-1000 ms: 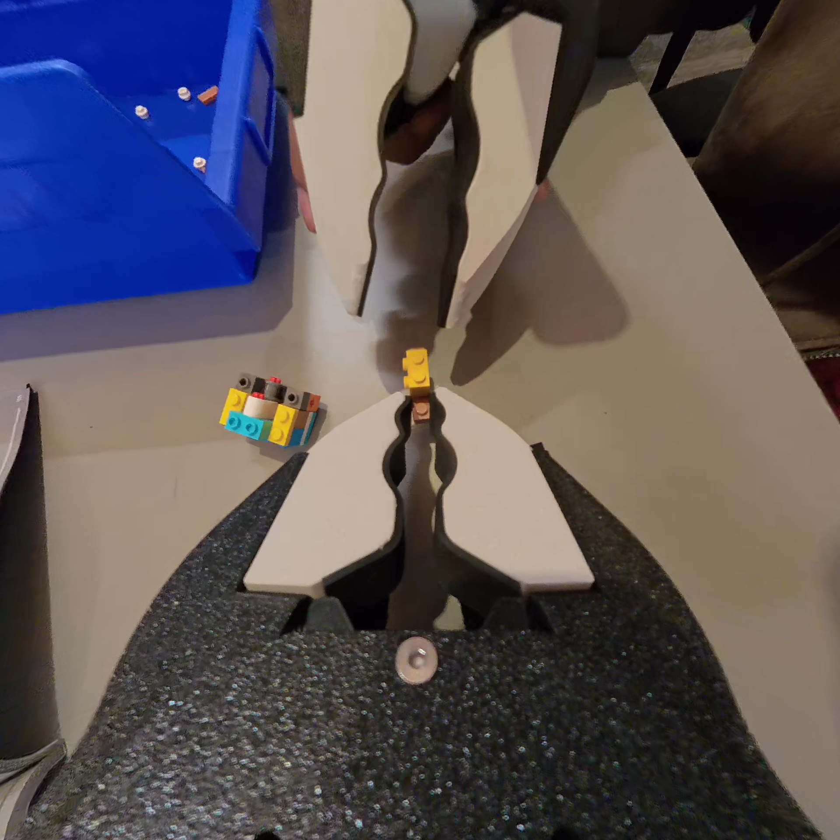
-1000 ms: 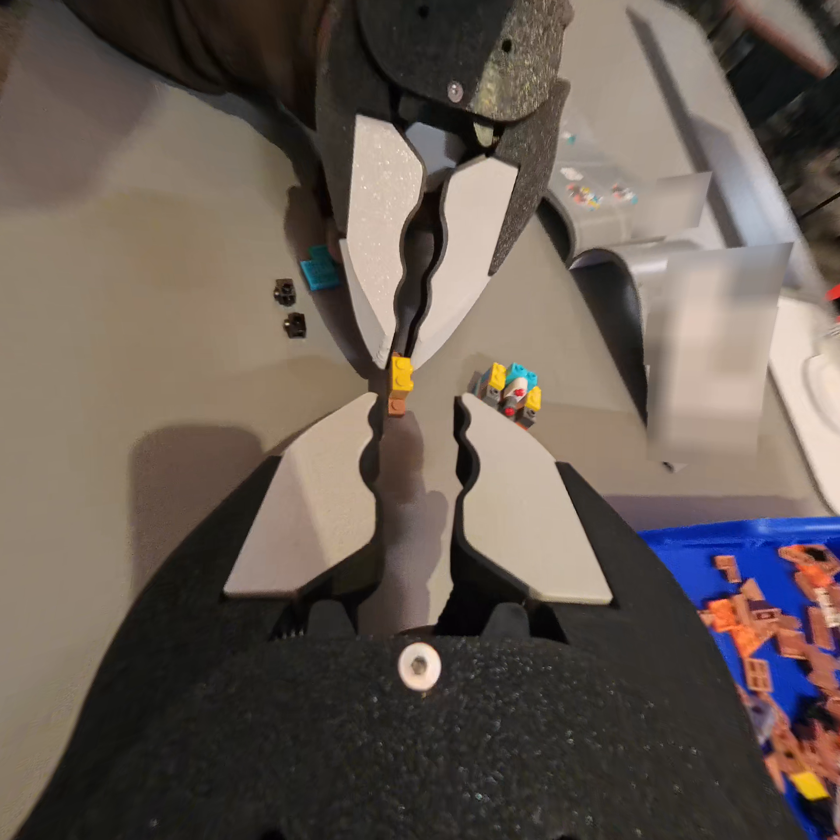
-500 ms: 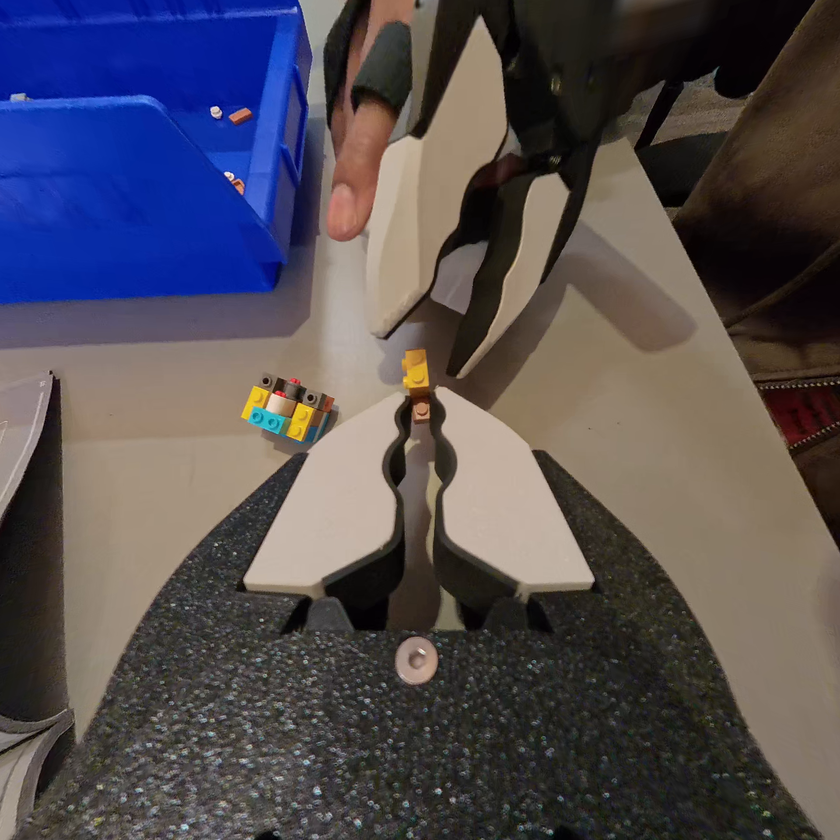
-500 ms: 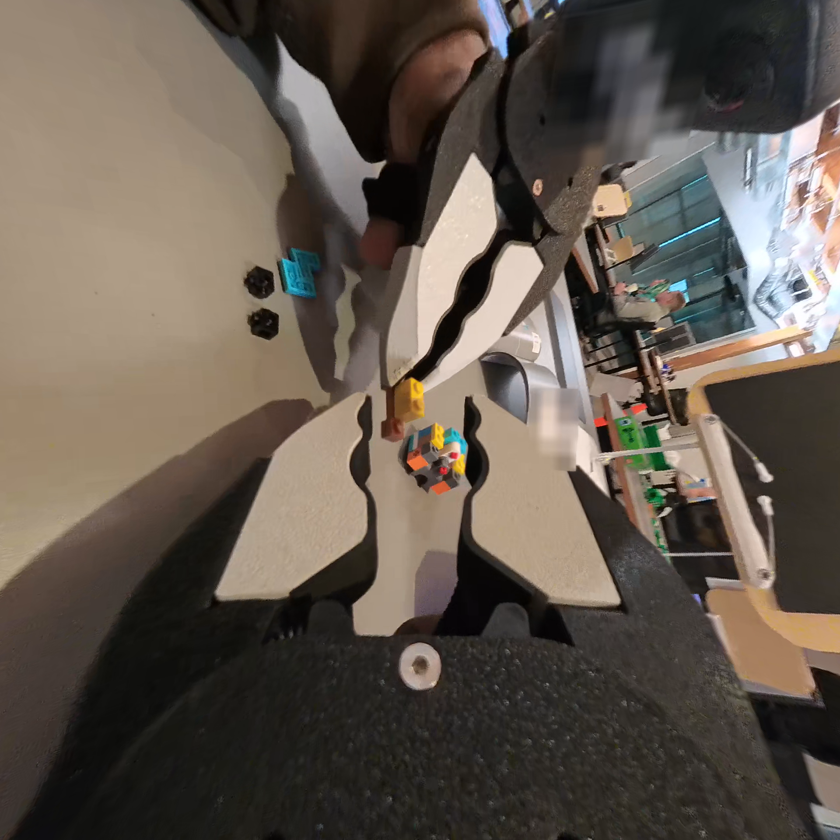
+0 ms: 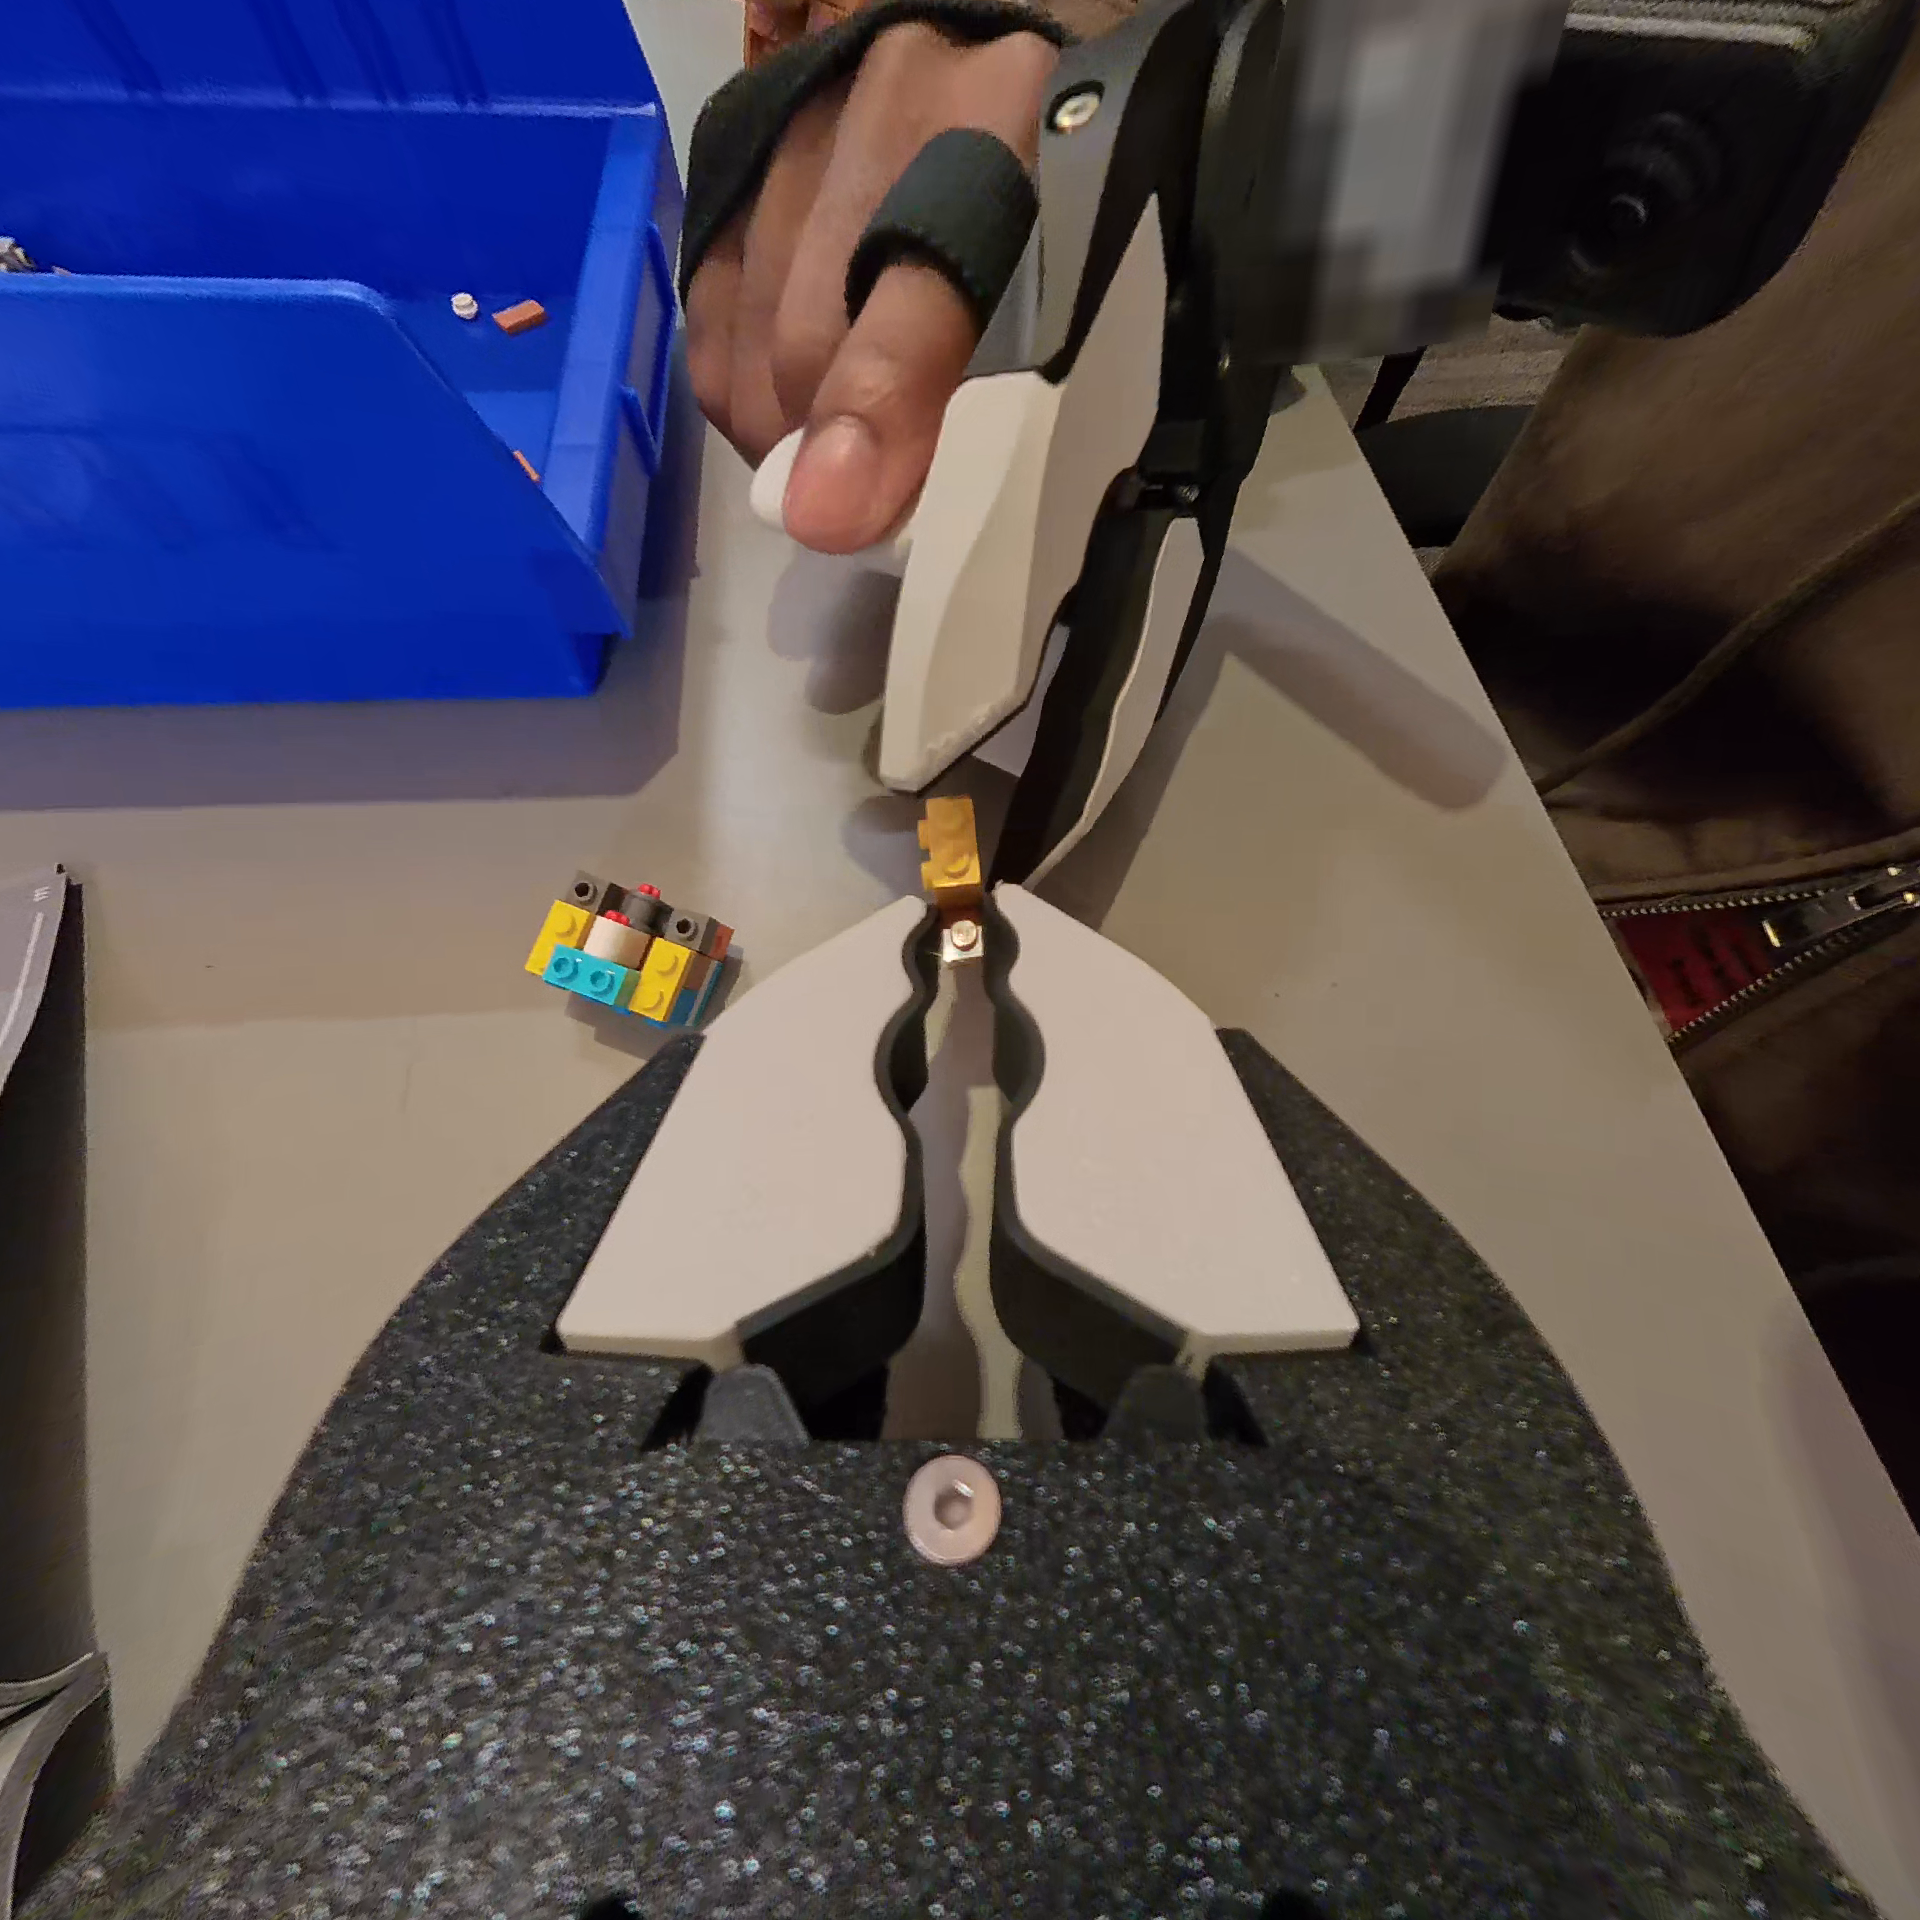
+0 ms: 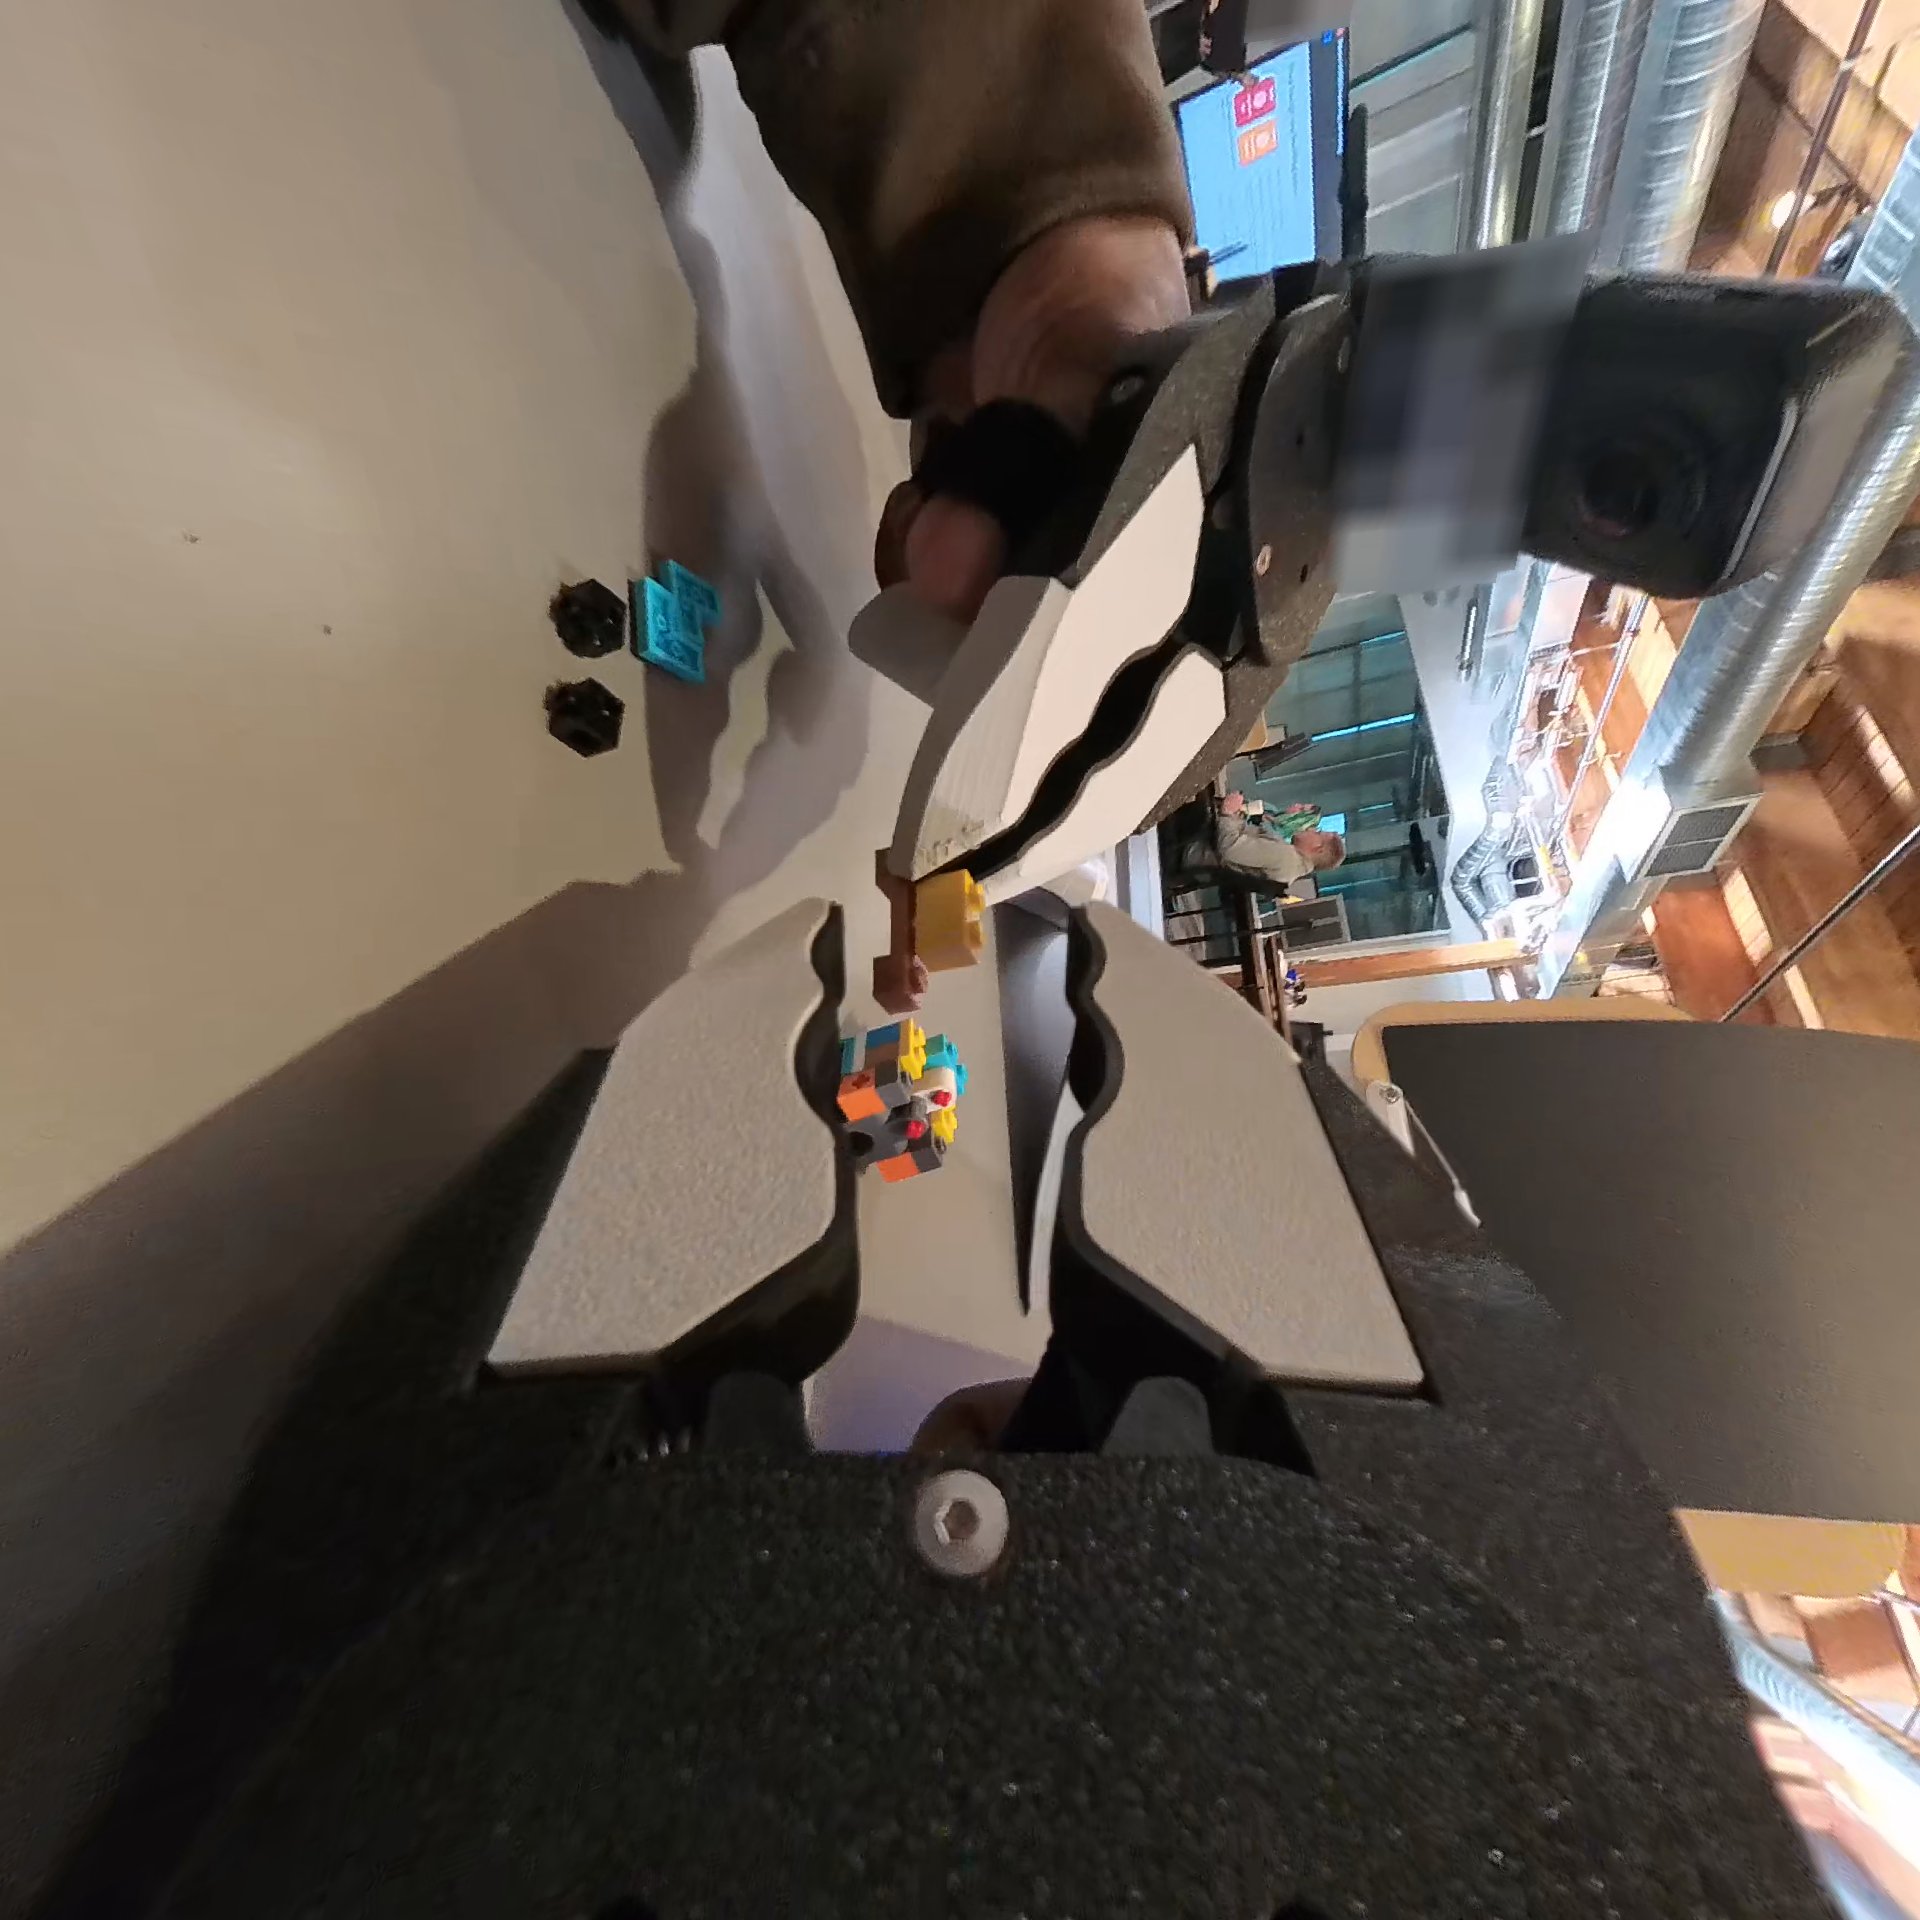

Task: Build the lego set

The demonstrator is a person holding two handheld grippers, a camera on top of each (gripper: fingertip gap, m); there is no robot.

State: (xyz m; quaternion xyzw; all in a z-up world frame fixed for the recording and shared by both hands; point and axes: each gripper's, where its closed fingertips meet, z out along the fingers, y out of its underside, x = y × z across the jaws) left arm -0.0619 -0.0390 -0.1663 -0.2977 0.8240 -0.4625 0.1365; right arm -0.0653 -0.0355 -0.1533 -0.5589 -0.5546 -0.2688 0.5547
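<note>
Where tool (image 5: 961, 920) pinches: yellow-brown piece (image 5: 954, 857).

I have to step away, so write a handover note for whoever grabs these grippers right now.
Left gripper: jaws shut on the brown plate, yellow brick stuck to it, held above the table.
Right gripper: jaws open, empty, tips near the yellow brick.
Done: multicoloured sub-build lies on the table.
To do: probably join the held pair to it; teal plate and two black pieces lie loose.
</note>
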